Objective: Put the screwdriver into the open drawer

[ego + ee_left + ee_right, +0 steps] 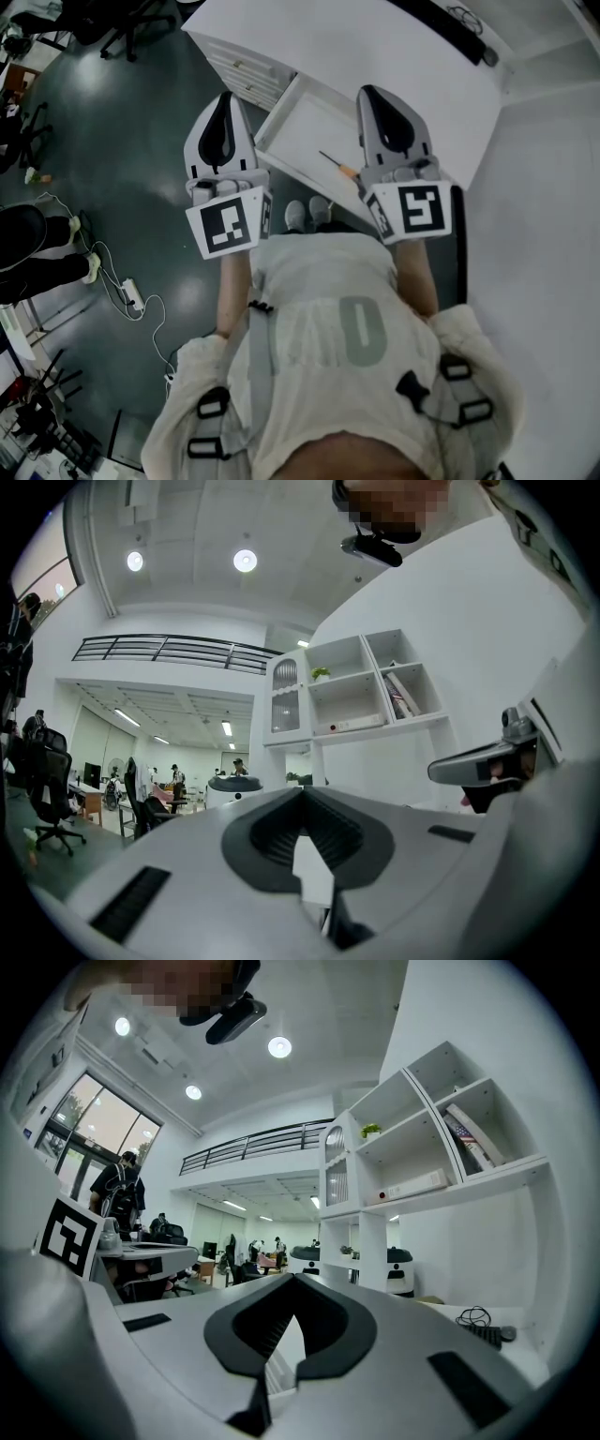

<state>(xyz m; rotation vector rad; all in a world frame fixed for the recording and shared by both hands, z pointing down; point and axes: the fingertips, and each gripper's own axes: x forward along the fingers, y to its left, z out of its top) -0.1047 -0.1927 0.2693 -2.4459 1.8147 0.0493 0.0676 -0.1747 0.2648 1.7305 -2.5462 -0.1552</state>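
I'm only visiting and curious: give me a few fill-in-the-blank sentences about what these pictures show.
1. The screwdriver lies inside the open ____.
2. Its handle is coloured ____.
3. The right gripper has its jaws together and holds ____.
Missing words: drawer; orange; nothing.

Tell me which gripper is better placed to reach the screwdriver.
Right. The screwdriver lies in the open drawer, close beside the right gripper. The left gripper hangs off the drawer's other side, over the floor. Both are shut and empty.
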